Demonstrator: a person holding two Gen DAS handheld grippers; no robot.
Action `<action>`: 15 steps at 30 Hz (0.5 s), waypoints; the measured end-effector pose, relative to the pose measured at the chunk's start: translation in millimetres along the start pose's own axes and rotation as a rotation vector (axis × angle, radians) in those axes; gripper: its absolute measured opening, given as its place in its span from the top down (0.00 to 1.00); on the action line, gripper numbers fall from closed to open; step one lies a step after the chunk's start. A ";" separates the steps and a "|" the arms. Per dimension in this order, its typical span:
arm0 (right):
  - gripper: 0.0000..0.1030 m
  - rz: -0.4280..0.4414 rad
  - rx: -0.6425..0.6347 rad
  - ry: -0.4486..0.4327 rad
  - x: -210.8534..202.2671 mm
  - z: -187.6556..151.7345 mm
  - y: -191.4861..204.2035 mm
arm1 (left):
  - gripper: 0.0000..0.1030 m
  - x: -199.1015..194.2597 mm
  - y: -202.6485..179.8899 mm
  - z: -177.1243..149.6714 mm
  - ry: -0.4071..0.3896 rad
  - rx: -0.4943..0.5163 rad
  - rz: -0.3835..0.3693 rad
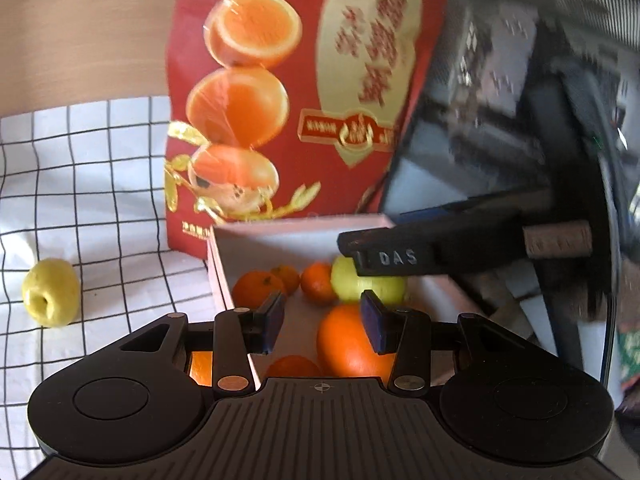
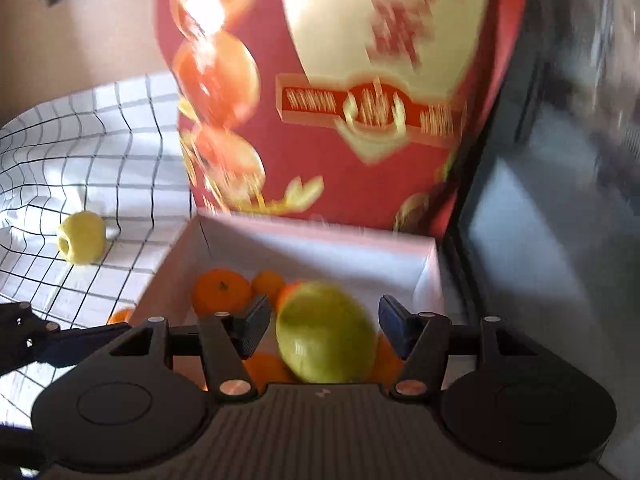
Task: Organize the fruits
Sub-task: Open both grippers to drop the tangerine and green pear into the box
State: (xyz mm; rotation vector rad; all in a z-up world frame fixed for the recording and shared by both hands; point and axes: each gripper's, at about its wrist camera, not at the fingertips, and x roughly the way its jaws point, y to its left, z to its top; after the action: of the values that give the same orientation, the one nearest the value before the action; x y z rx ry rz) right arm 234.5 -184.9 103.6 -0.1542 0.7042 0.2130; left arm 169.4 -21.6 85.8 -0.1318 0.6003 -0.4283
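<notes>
Hovering our left gripper [image 1: 322,318] wide and empty over the pink box [image 1: 296,227] of oranges, our right gripper [image 2: 324,324] spread around a blurred green apple [image 2: 326,334], another apple [image 1: 51,292] far left on checked cloth [image 1: 100,184].

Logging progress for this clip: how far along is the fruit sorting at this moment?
Mostly done: several oranges already lie in the white box. In hand: a yellow-green apple sits between the open right gripper fingers over the box; contact is blurred. Left: one yellow apple on the checked cloth. The left gripper is open, empty.
</notes>
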 end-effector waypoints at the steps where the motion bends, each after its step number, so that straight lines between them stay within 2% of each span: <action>1: 0.41 -0.017 -0.019 -0.028 -6.2 2.1 4.3 | 0.55 -4.7 5.0 1.6 -0.022 -0.023 -0.006; 4: 0.41 -0.024 -0.045 -0.087 -20.4 8.1 11.4 | 0.55 -16.8 21.5 3.3 -0.089 -0.069 0.027; 8: 0.39 -0.018 -0.057 -0.130 -32.5 14.3 17.3 | 0.55 -32.8 58.4 -2.6 -0.160 -0.162 0.135; 11: 0.39 0.023 -0.055 -0.105 -37.7 19.5 21.8 | 0.55 -41.0 90.3 -9.8 -0.186 -0.217 0.221; 15: 0.39 0.113 -0.038 -0.048 -32.6 26.8 38.0 | 0.55 -52.3 131.5 -25.7 -0.207 -0.282 0.297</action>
State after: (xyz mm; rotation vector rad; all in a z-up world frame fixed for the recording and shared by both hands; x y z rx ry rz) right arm 217.7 -147.1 142.5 -0.1455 0.6624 0.3371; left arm 162.1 119.7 60.0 -0.3467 0.4643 -0.0385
